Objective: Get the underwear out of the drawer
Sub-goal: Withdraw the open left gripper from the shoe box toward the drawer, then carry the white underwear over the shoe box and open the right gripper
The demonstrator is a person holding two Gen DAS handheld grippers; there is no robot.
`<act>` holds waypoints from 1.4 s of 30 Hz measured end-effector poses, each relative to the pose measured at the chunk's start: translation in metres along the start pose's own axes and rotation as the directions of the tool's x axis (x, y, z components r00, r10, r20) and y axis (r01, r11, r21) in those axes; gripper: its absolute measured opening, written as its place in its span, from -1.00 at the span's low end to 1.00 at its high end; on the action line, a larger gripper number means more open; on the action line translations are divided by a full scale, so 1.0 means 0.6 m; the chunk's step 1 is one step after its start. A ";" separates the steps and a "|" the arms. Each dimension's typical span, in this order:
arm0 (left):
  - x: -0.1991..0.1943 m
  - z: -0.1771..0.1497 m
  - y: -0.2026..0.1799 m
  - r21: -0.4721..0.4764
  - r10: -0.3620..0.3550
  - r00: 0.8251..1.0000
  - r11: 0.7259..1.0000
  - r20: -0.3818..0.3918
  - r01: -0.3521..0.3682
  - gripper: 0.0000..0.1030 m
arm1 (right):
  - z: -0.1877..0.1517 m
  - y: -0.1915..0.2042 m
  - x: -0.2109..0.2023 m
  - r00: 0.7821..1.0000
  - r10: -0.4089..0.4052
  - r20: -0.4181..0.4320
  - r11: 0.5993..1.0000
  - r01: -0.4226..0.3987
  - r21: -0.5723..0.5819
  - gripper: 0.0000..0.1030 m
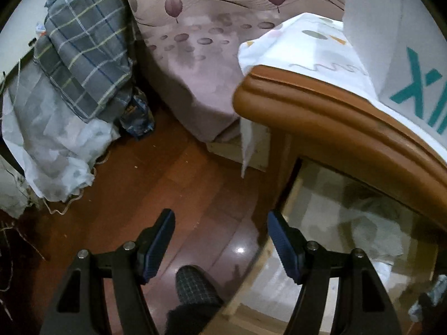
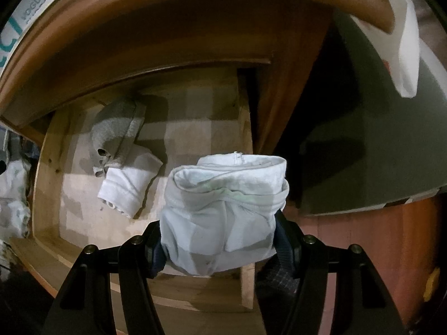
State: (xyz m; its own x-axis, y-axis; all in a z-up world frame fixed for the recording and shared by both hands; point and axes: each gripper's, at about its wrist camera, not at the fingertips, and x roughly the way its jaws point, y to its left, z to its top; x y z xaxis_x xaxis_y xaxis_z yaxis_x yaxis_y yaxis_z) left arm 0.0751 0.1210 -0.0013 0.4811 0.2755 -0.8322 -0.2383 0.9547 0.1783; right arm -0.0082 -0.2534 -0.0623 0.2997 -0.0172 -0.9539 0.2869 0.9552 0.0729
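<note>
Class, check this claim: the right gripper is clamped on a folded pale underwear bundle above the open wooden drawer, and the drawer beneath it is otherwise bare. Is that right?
Not quite. The right gripper does clamp the folded pale underwear bundle above the open wooden drawer, but the drawer is not bare: a rolled white cloth and a grey cloth lie inside. The right wrist view shows this.

Both views are dim indoor pictures with heavy fisheye bending and black corners. In the left wrist view a small bright glare spot sits on the wooden floor [image 1: 240,250]; the drawer [image 1: 349,223] at the right edge is smeared by motion blur. In the right wrist view the drawer floor [image 2: 178,117] shows blocky shadow patches, darkest under the cabinet top [image 2: 195,8]; the wall [image 2: 377,150] carries a soft shadow.
</note>
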 end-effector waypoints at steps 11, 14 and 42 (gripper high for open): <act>0.034 0.001 0.019 -0.035 -0.037 0.995 0.999 -0.095 0.034 0.37 | 0.003 0.011 -0.091 0.994 0.093 0.061 0.994 -0.096 0.042 0.15; 0.033 0.000 0.027 -0.039 -0.034 0.995 0.999 -0.095 0.031 0.37 | 0.017 0.017 -0.146 0.990 0.078 0.115 0.997 -0.079 0.012 0.15; 0.037 0.007 0.061 -0.117 -0.019 0.990 0.993 -0.141 0.002 0.37 | 0.313 0.139 -0.360 0.934 -0.013 0.356 0.986 0.071 -0.150 0.16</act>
State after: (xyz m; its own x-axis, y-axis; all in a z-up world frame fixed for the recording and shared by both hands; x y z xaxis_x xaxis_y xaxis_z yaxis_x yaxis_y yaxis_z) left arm 0.0805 0.1625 -0.0109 0.3620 0.2388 -0.9011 -0.3345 0.9355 0.1135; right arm 0.1218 -0.2258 0.2046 0.6005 -0.1337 -0.7884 0.1673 0.9851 -0.0397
